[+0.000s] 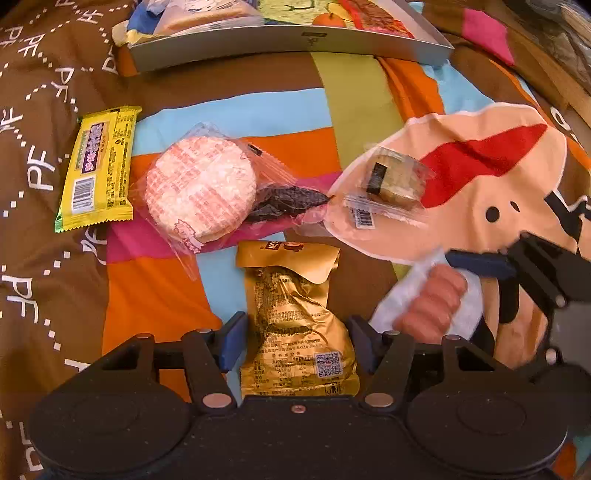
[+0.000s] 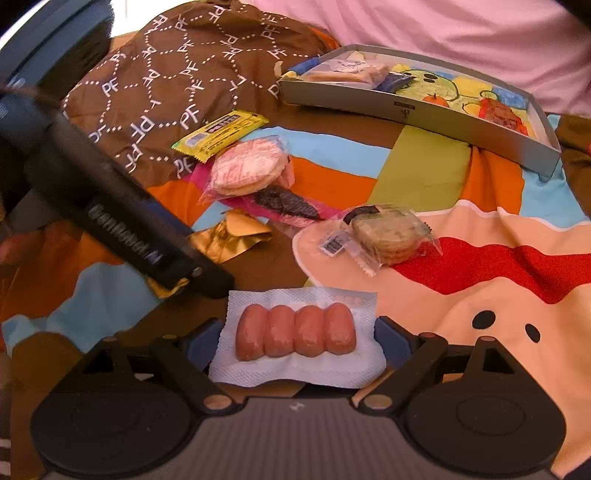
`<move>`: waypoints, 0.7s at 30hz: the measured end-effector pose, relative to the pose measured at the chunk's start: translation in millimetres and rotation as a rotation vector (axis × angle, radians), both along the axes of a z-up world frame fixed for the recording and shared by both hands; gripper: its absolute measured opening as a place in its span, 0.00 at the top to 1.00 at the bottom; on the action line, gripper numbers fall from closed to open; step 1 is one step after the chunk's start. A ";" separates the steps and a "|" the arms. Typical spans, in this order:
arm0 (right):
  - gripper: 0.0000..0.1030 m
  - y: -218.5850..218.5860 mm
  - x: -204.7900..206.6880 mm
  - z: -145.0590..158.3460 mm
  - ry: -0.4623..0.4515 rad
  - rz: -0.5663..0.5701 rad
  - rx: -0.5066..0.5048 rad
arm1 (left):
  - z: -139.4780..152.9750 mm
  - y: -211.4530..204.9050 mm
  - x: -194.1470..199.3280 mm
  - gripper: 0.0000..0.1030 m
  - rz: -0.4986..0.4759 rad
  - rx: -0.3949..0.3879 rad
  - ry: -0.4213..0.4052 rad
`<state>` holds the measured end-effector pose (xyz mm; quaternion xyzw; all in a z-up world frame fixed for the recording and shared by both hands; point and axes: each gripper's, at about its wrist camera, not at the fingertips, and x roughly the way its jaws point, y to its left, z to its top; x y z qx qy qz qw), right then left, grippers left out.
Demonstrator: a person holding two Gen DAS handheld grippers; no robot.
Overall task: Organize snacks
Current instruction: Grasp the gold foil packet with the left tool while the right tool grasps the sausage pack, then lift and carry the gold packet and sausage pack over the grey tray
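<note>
A crumpled gold packet (image 1: 295, 325) lies between the fingers of my left gripper (image 1: 297, 332), which presses on both its sides low over the bedspread. A white packet of pink sausages (image 2: 295, 332) fills my right gripper (image 2: 295, 332), which is shut on it. In the left wrist view that sausage packet (image 1: 432, 302) hangs blurred just right of the gold packet. From the right wrist view the left gripper (image 2: 207, 273) reaches in from the left over the gold packet (image 2: 229, 236). A grey tray (image 1: 295, 46) holding several snacks stands at the far side.
Loose on the patterned bedspread lie a yellow bar (image 1: 99, 166), a round rice cracker in clear wrap (image 1: 201, 188), a dark snack in a pink wrapper (image 1: 288, 203) and a clear-wrapped cake (image 1: 395, 181). A pink pillow (image 2: 461, 33) sits behind the tray (image 2: 406, 110).
</note>
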<state>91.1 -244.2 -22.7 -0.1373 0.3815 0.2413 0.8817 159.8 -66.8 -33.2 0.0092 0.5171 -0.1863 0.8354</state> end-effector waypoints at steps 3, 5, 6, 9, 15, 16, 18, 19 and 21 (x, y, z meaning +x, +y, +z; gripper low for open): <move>0.12 3.4 -3.7 -1.0 -0.014 0.000 -0.018 | -1.9 -2.5 4.7 0.38 0.008 0.003 -0.006; 0.12 4.9 -5.9 -1.5 -0.029 -0.002 -0.026 | -3.1 -3.4 4.2 0.38 0.018 0.002 -0.012; 0.12 5.3 -7.2 -1.7 -0.038 -0.002 -0.030 | -3.3 -3.7 2.0 0.39 0.025 0.001 -0.020; 0.12 8.8 -12.3 -0.8 -0.069 -0.012 -0.061 | -3.2 -2.2 -6.3 0.42 0.069 -0.016 -0.030; 0.12 11.5 -21.1 1.5 -0.078 -0.024 -0.083 | -0.8 -3.4 -26.1 0.45 0.107 -0.024 -0.046; 0.12 10.9 -22.5 2.7 -0.087 -0.028 -0.080 | -0.6 -3.2 -28.7 0.45 0.118 -0.031 -0.046; 0.12 11.2 -25.7 5.6 -0.122 -0.036 -0.089 | -0.1 -1.6 -33.3 0.46 0.152 -0.046 -0.052; 0.12 11.4 -27.1 7.2 -0.142 -0.040 -0.096 | -0.1 -0.4 -35.4 0.47 0.168 -0.054 -0.056; 0.12 12.1 -29.5 9.7 -0.183 -0.045 -0.118 | -0.6 2.7 -39.4 0.49 0.200 -0.072 -0.067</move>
